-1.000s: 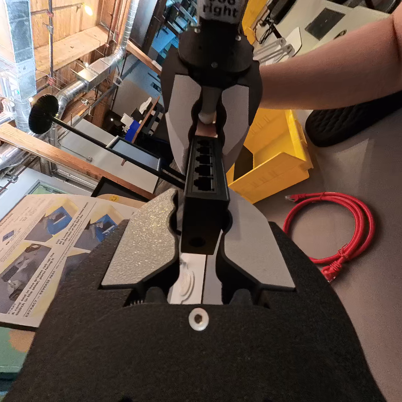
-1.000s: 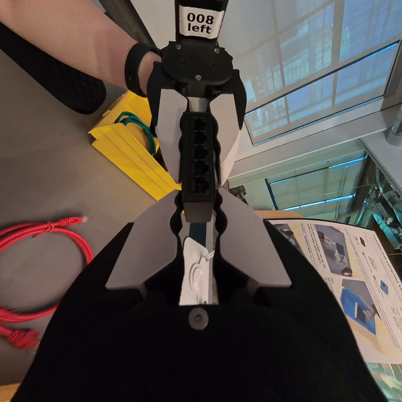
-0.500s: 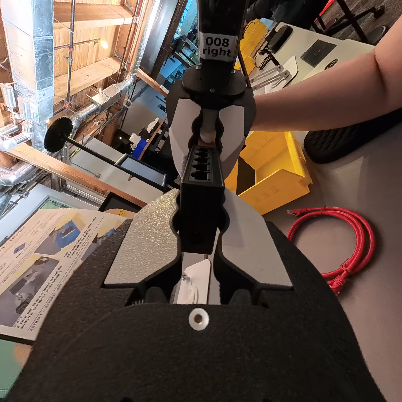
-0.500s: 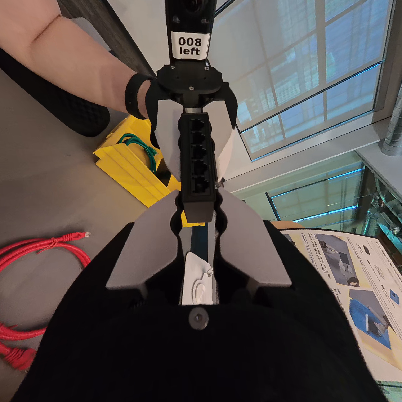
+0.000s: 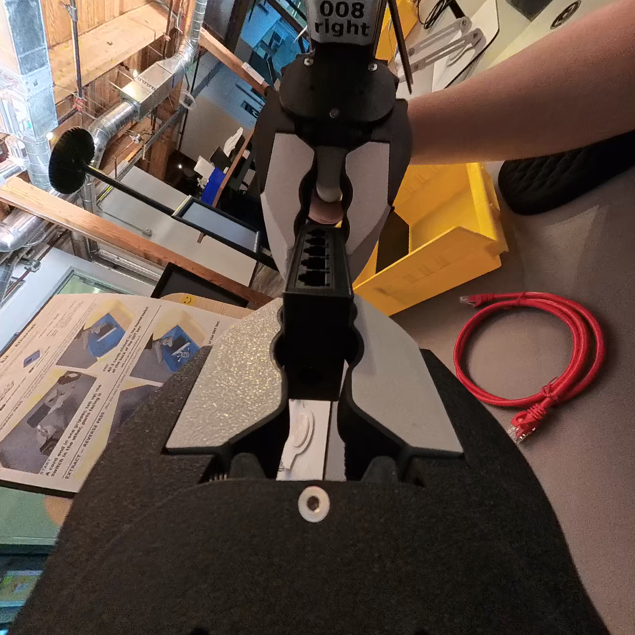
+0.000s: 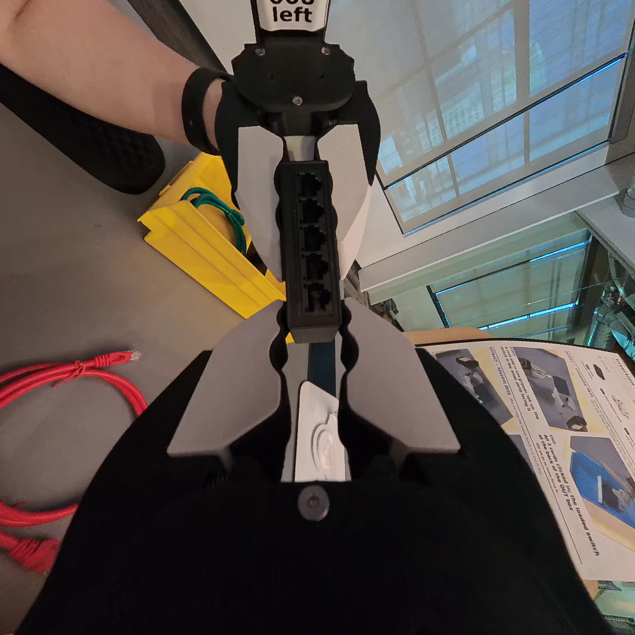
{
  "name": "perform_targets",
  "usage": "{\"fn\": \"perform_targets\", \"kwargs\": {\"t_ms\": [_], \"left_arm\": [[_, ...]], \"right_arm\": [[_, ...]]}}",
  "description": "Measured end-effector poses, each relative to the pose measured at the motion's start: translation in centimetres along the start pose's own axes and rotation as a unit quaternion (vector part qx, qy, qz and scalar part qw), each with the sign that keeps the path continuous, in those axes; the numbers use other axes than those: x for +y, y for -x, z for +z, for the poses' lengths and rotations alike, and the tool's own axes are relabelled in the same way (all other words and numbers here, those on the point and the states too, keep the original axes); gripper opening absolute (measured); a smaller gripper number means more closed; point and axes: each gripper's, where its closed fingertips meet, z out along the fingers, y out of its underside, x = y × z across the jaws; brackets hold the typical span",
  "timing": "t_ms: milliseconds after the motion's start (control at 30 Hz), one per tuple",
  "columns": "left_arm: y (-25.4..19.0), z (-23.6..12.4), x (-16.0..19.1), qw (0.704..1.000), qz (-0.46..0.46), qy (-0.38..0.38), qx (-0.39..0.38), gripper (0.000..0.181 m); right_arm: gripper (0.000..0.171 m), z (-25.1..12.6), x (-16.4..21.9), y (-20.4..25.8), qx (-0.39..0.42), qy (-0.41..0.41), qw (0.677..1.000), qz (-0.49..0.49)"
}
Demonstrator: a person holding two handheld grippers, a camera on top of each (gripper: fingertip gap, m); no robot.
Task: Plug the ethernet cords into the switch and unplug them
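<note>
A black switch [image 5: 318,271] with a row of empty ports is held in the air between both grippers, one at each end. My left gripper [image 5: 318,309] is shut on the near end in the left wrist view. My right gripper [image 5: 321,240] is shut on the far end. In the right wrist view my right gripper [image 6: 312,309] clamps the switch [image 6: 312,223] and the left gripper [image 6: 309,275] faces it. A coiled red ethernet cord [image 5: 529,350] lies on the grey table and also shows in the right wrist view [image 6: 68,378]. A green cord [image 6: 220,209] sits in a yellow bin.
The yellow bin [image 5: 436,233] lies on the table behind the grippers and also shows in the right wrist view [image 6: 206,247]. A printed instruction sheet [image 5: 86,371] lies beside them. A black padded rest [image 5: 556,178] lies under the person's forearm [image 5: 515,113]. The tips of both grippers are at nearly the same place. The black padded rest [image 5: 556,178] is about equally far from each gripper, around 30 centimetres.
Both grippers and the switch swung slightly together, so the background shifted. The hold on the switch is the same. The red cord has not moved.
</note>
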Motion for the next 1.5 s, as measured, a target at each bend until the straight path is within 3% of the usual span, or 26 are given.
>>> {"fn": "perform_targets", "kwargs": {"t_ms": [800, 1000, 1300, 1500], "left_arm": [[-0.1, 0.0, -0.7, 1.0, -0.002, -0.029, 0.003, 0.03], [0.0, 0.2, -0.8, 1.0, 0.0, -0.007, -0.002, 0.03], [1.6, -0.4, -0.2, 0.998, 0.033, 0.025, -0.055, 0.029], [5.9, -4.3, 1.7, 0.989, 0.032, 0.071, -0.129, 0.029]], "right_arm": [[0.028, -0.5, -0.8, 0.0, 0.0, -0.005, 1.0, -0.007], [0.028, -0.8, -1.0, -0.2, 0.0, -0.012, 1.0, -0.002], [0.031, -1.0, -0.9, -1.7, 0.058, -0.011, 0.998, -0.01], [0.032, -2.4, -1.1, -3.7, 0.092, -0.026, 0.994, 0.052]]}}
